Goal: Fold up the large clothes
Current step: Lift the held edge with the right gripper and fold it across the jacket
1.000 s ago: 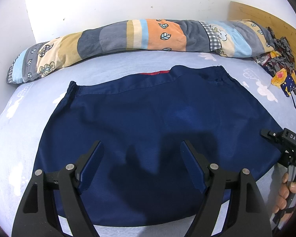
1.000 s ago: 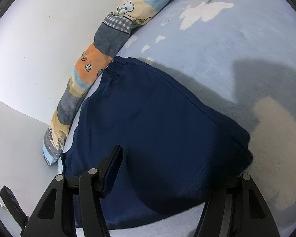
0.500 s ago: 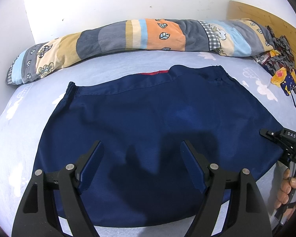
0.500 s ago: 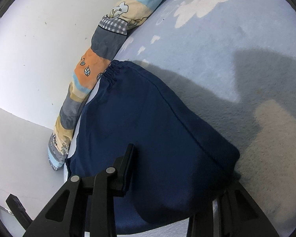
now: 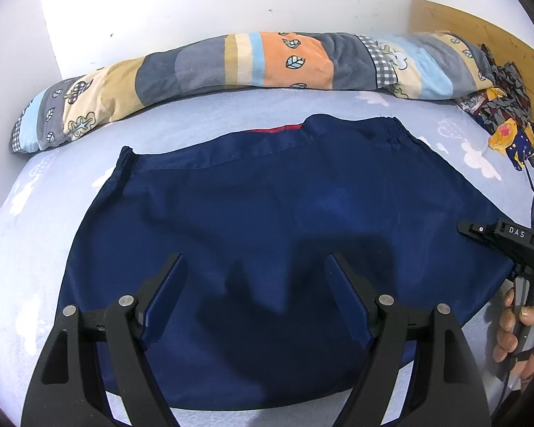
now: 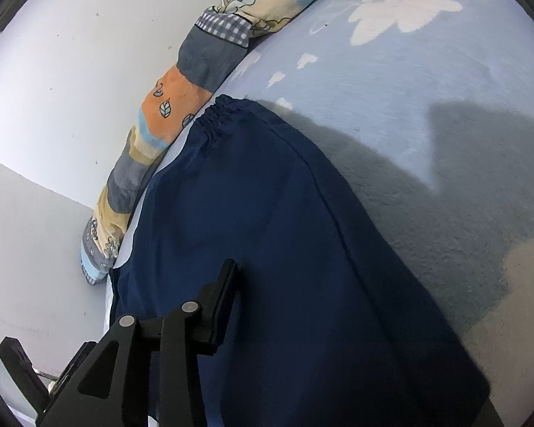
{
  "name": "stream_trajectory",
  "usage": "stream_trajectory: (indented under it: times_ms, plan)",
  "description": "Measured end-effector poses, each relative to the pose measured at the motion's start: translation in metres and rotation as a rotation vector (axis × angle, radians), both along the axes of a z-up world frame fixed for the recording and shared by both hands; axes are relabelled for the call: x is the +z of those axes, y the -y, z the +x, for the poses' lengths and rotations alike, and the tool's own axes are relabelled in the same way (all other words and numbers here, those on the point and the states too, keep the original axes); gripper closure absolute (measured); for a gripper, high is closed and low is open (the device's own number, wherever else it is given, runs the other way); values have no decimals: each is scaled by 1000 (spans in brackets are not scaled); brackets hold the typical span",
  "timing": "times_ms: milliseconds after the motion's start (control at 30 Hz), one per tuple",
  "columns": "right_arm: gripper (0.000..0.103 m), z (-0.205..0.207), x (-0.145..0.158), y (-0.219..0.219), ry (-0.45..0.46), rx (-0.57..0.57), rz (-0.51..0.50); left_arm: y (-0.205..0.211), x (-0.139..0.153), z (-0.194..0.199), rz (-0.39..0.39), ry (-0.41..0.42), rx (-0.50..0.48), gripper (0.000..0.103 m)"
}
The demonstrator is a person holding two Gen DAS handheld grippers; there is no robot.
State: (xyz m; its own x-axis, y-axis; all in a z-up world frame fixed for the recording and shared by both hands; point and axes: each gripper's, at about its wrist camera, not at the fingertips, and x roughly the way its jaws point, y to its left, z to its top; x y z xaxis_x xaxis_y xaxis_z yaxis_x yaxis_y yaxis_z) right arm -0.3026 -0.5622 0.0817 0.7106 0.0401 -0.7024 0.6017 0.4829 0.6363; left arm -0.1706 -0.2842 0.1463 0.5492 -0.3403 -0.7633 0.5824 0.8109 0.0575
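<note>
A large navy blue garment (image 5: 267,220) with an elastic waistband and a red inner strip lies spread flat on the bed. My left gripper (image 5: 256,302) is open and empty, hovering over its near hem. My right gripper shows at the right edge of the left wrist view (image 5: 509,245), at the garment's right corner. In the right wrist view the garment (image 6: 284,249) fills the lower frame; one finger (image 6: 220,306) lies on top of the cloth, and the other finger is hidden beneath the cloth's edge.
The bed has a light blue sheet (image 5: 42,220) with white clouds. A long patchwork bolster (image 5: 249,64) lies along the far wall. A heap of patterned clothes (image 5: 505,121) sits at the far right by a wooden headboard (image 5: 480,32).
My right gripper has pushed forward onto the garment's right corner, the cloth now passing between its fingers. My left gripper has stayed nearly still.
</note>
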Motion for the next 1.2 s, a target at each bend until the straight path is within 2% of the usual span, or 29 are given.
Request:
stream_trajectory:
  times_ms: [67,200,400,700,833,967,1100,1200]
  plan:
    - [55,0,0,0,6,12,2,0,0,0,1,-1,-1,23]
    - [67,0,3,-1,-4,22,1,1,0,0,0,-3,-1,23]
    - [80,-2,14,-3,10,10,16,2,0,-1,-9,-16,-6,23]
    - [83,10,54,-9,-20,38,6,-5,-3,7,-7,-65,17,23]
    - [83,8,52,-12,-8,20,15,-6,-12,14,17,-91,35,23]
    - [83,3,43,-8,7,-23,86,-6,-21,28,-16,-157,72,23]
    - [83,6,51,-7,15,-2,96,1,-39,38,34,-170,119,23]
    - [83,10,60,-9,13,27,67,9,-61,45,118,-178,166,23]
